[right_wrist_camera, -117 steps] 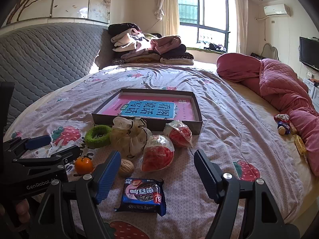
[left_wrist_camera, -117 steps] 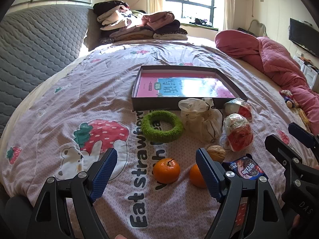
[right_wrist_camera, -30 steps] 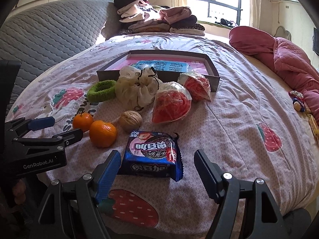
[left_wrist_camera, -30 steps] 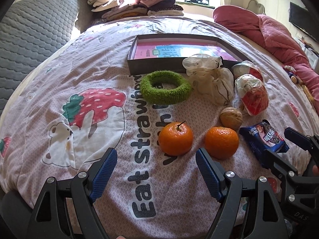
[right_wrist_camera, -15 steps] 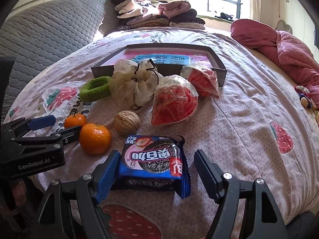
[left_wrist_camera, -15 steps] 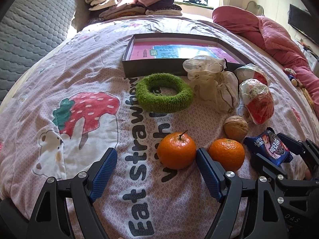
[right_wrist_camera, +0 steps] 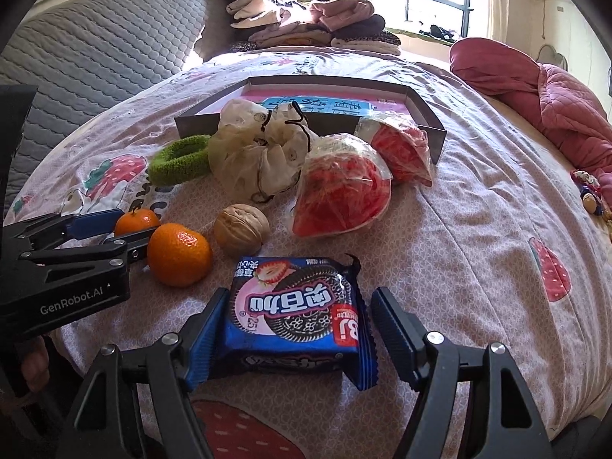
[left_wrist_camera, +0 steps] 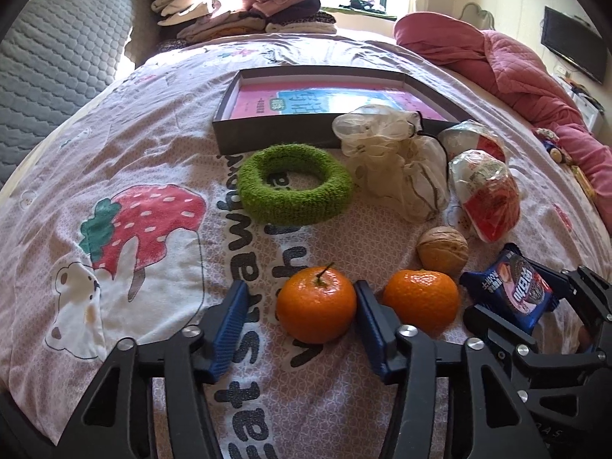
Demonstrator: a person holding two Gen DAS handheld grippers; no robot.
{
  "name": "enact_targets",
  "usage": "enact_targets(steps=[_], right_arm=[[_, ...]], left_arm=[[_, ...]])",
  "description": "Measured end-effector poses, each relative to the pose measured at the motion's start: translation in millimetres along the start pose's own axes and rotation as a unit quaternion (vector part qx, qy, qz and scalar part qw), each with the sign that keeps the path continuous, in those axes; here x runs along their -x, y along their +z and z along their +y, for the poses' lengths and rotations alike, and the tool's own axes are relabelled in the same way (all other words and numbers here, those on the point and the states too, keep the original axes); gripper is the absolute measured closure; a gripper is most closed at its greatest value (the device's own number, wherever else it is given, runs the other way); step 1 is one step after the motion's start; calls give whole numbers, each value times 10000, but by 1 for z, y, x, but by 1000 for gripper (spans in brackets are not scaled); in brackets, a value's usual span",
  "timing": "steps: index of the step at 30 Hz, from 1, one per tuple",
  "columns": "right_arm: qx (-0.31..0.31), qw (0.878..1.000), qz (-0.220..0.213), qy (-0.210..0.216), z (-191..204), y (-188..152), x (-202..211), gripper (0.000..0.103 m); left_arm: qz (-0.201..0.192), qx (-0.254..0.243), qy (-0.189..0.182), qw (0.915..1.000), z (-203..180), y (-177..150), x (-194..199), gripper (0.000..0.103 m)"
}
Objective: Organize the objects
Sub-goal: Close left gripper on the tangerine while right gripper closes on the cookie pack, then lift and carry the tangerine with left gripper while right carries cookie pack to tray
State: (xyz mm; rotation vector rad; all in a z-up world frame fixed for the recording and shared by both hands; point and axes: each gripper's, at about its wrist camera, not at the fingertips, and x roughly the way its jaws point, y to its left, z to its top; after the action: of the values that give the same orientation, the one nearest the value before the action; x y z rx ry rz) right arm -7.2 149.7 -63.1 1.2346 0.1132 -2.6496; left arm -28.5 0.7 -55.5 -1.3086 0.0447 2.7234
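A stemmed mandarin (left_wrist_camera: 315, 304) lies on the bedspread between the blue pads of my left gripper (left_wrist_camera: 300, 306). Its jaws are closing: the right pad touches the fruit, the left pad stands a little off it. A blue cookie packet (right_wrist_camera: 298, 317) lies between the pads of my right gripper (right_wrist_camera: 300, 319), whose jaws are closing slightly and sit at the packet's edges. A second mandarin (left_wrist_camera: 420, 304) and a walnut (left_wrist_camera: 442, 249) lie between the two grippers. Behind them are a green knitted ring (left_wrist_camera: 294, 189), a cream drawstring pouch (left_wrist_camera: 397, 168), two red snack bags (right_wrist_camera: 340, 195) and a shallow dark box (left_wrist_camera: 267, 135).
Folded clothes (right_wrist_camera: 302, 23) are stacked at the head of the bed beside a grey quilted headboard (right_wrist_camera: 95, 46). A pink quilt (right_wrist_camera: 554, 95) is heaped on the right, with a small toy (right_wrist_camera: 591, 195) near it. The bed's edge runs just below both grippers.
Both grippers have come in closer over the objects. The left jaws have narrowed around the stemmed mandarin. The cookie packet now sits between the right pads, which have narrowed a little.
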Motion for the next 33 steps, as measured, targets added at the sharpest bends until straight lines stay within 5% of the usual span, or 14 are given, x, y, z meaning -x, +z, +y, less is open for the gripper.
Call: enact_targets(steps=[3,10,33], right_arm=[[36,10000,-29,29,1,0,2,41],[8,9998,-115,141,-1,-1,7,48],[-100,9952,-925,309,-8,15,42,48]], left_arm=[[-26,-39,-139,9999,-2,-1,1,63],[-148,-4,-260,9996,0,-2,6,64],[-532,59,-358,9979,3,5,31,64]])
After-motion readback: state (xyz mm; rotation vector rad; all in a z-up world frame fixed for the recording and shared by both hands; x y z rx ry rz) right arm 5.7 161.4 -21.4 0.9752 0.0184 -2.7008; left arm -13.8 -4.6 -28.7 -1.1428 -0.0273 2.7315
